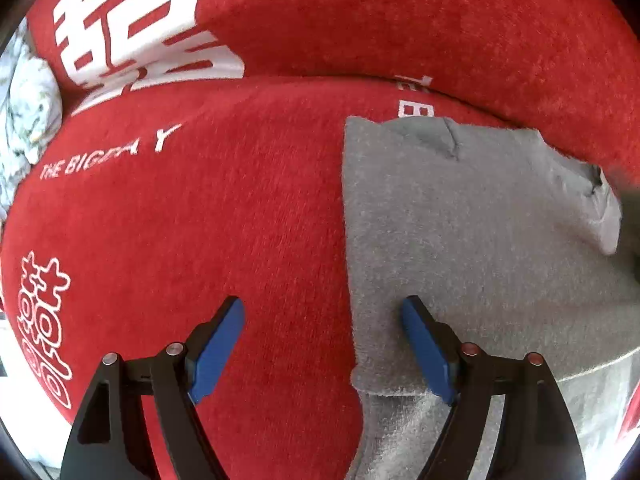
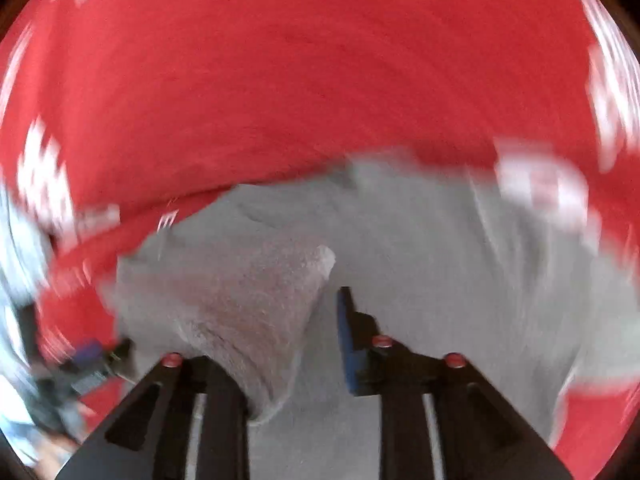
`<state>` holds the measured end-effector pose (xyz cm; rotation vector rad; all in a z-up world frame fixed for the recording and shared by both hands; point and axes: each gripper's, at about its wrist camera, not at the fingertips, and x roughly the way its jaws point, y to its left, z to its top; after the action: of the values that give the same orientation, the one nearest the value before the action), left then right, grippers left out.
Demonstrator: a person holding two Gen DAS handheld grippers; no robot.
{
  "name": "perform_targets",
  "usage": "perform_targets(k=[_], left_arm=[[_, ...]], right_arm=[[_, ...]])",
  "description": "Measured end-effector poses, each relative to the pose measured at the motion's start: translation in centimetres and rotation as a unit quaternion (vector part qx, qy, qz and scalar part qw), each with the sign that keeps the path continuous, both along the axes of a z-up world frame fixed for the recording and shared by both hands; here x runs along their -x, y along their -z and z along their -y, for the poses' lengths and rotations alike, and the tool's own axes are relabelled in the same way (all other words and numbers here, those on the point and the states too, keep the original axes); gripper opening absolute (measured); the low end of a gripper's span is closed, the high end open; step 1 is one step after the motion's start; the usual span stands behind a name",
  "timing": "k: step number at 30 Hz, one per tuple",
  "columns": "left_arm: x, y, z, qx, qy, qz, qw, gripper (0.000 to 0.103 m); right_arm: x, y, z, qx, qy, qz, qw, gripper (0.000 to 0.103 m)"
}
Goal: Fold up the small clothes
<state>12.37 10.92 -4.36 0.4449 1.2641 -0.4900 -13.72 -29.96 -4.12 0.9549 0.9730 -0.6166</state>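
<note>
Blue-padded fingers (image 1: 222, 344) of the left gripper (image 1: 322, 346) stand spread wide just above the bedding, pointing steeply down and straddling the left edge of a grey knit garment (image 1: 460, 240). One pad hangs over bare red cloth, the other over grey fabric, and neither presses on anything. That stance looks like a hand lined up to pinch this edge for the next fold.

The garment lies on a red blanket (image 1: 220, 220) printed with large white characters and the words "THE BIG", its near part already doubled over so a straight folded edge runs along its left side.

From the right wrist view, badly smeared by motion, the right gripper (image 2: 304, 320) has a raised flap of the same grey knit between its fingers. Whether the pads actually pinch it I cannot tell; a lifted corner would suit carrying it across.

A pale crumpled cloth (image 1: 28, 112) sits at the blanket's far left.
</note>
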Motion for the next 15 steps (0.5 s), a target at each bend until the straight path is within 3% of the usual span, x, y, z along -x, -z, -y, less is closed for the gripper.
perform_targets(k=[1,3,5,7,12,13,14,15], left_arm=[[-0.1,0.1,0.1,-0.001,0.001,0.002,1.0,0.082],[-0.5,0.2,0.0,0.0,-0.002,-0.005,1.0,0.082],[-1.2,0.2,-0.1,0.002,-0.008,-0.023,0.9997,0.082],[-2.2,0.1,-0.1,0.008,-0.013,-0.035,0.9993,0.082],[-5.2,0.8,0.6,0.02,-0.028,-0.078,0.9963,0.082],[-5.7,1.1,1.0,0.022,-0.03,-0.088,0.9954,0.082],[-6.1,1.4,1.4,0.024,-0.031,-0.092,0.995,0.082],[-6.4,1.5,1.8,0.026,-0.031,-0.095,0.9947,0.082]], right_arm=[[1.7,1.2,0.6,-0.043,0.034,0.015,0.998,0.055],[3.8,2.7,1.1,-0.096,0.078,0.042,0.991,0.055],[5.4,2.8,1.5,-0.108,0.109,0.065,0.986,0.056],[6.2,2.7,2.5,-0.11,0.132,0.069,0.983,0.061],[7.5,2.5,4.5,-0.122,0.169,0.07,0.975,0.059],[7.5,2.7,4.5,-0.119,0.16,0.057,0.978,0.039],[7.1,2.4,4.8,-0.109,0.147,0.044,0.982,0.012],[6.5,2.0,5.1,-0.094,0.129,0.037,0.986,0.009]])
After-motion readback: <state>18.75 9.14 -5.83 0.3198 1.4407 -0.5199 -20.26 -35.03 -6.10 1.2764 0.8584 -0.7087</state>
